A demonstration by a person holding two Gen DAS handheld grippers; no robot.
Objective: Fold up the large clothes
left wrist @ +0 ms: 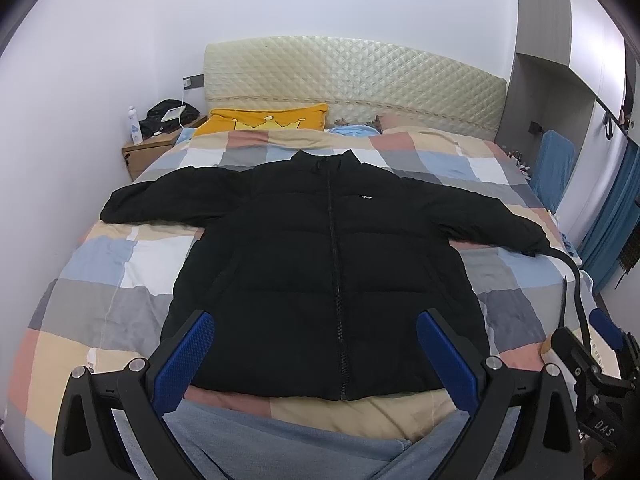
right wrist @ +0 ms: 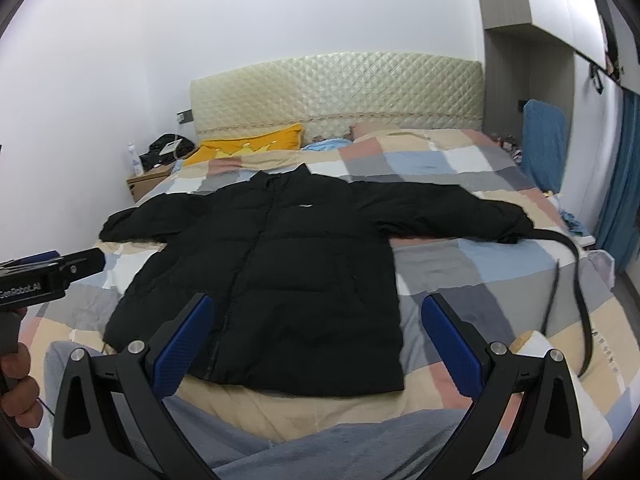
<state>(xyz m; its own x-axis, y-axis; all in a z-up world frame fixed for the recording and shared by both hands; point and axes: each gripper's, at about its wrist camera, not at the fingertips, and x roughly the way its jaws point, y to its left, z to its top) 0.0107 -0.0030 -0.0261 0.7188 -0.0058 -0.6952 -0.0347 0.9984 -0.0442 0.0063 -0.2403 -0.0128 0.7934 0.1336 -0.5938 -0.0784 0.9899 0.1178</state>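
A black puffer jacket lies flat and zipped on the checked bedspread, collar towards the headboard, both sleeves spread out sideways. In the right wrist view the same jacket sits left of centre. My left gripper is open above the jacket's hem, its blue pads wide apart and holding nothing. My right gripper is open too, over the hem's right corner, with nothing between its pads. The left gripper's body shows at the left edge there, a hand below it.
A black belt curves from the right sleeve cuff down the bed's right side. A yellow pillow lies at the quilted headboard. A bedside table with a bottle and dark bag stands far left. Grey-clad legs are at the near edge.
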